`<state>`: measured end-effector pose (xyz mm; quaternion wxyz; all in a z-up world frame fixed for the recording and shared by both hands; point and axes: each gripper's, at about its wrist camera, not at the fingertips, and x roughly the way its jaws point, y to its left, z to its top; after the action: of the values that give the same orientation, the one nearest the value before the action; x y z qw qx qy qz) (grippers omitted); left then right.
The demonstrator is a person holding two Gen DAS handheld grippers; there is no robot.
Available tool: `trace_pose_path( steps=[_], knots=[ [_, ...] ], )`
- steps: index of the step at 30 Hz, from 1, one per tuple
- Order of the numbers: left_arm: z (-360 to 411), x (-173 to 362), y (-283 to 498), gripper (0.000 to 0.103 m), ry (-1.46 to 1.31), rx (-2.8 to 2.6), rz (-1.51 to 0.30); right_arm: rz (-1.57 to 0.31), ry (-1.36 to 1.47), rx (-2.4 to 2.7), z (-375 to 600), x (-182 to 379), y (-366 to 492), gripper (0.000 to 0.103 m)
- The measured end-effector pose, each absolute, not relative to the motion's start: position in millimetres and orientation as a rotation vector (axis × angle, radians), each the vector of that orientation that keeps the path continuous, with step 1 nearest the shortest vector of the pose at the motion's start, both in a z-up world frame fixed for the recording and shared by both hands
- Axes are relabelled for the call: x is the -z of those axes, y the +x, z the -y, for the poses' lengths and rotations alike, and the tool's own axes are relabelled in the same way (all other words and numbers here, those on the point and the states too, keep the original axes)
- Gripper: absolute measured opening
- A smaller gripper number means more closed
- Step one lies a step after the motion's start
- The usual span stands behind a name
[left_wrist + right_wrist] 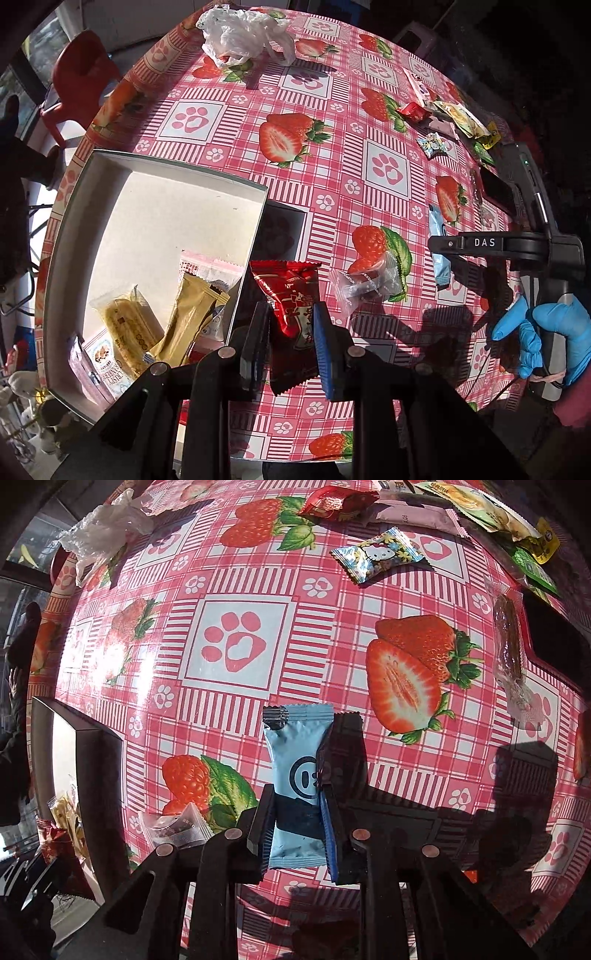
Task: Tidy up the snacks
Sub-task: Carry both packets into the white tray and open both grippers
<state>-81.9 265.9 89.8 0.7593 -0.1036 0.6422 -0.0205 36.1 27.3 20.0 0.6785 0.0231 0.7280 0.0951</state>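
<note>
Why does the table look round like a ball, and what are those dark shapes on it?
Both wrist views use fisheye lenses, which bulge the flat tablecloth. Right wrist view: hard sunlight throws the gripper's black shadow beside the blue packet. Left wrist view: glare whitens the box; similar shadows lie near the red packet.

"DAS" stands on the right tool (484, 243); a circled "0" marks the blue packet (295, 775).

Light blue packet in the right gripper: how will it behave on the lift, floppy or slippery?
The light blue packet looks like thin sealed film with crimped ends, so probably light and somewhat floppy past the fingers. Its smooth, slightly glossy surface could slip in the right gripper. It lies flat, so rolling seems unlikely.
</note>
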Motion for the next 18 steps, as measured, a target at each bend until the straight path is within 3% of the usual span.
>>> trace_pose_path(
  steps=[18],
  knots=[
    [-344, -83, -112, 0.026, -0.289, -0.136, -1.383, -1.615, 0.041, -0.545, -159, -76, -26, 0.024]
  ],
)
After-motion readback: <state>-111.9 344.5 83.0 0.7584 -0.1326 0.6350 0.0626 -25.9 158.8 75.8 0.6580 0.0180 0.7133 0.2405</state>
